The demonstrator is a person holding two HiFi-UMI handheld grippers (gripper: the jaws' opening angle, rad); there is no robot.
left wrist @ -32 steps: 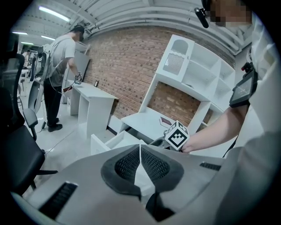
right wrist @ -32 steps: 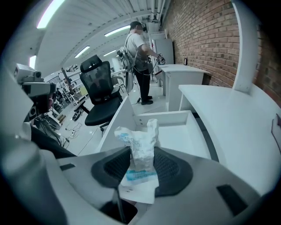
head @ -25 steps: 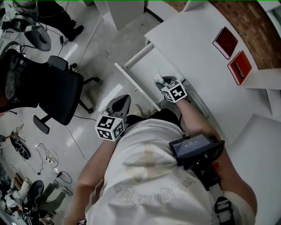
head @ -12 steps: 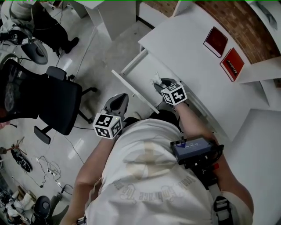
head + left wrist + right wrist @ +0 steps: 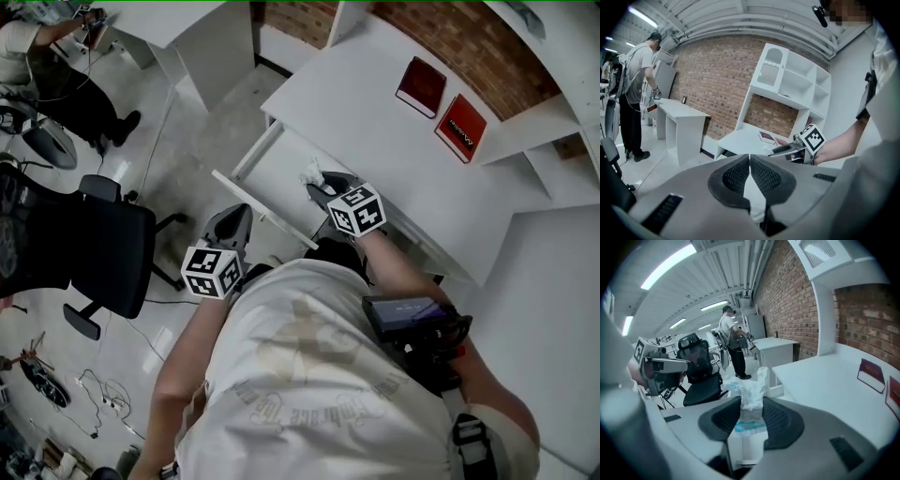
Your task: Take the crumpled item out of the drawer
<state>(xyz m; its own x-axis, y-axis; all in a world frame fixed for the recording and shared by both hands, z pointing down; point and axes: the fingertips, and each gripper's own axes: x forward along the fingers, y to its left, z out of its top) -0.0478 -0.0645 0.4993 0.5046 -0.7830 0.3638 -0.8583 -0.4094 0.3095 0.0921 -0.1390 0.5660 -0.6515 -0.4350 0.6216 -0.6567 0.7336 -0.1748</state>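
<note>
The crumpled item, a white wrapper with blue print, sticks up between the pads of my right gripper, which is shut on it. In the head view the right gripper holds that white wad over the open white drawer, close to the desk's edge. My left gripper hangs in front of the drawer's front panel, apart from it. In the left gripper view the left gripper has its jaw tips together with nothing between them, and the right gripper shows ahead.
The white desk carries two red books by the brick wall. A black office chair stands on the floor to the left. A person stands at another white desk at the far left.
My right gripper has risen with the crumpled item, from low inside the drawer to above it. The left gripper has shifted only slightly.
</note>
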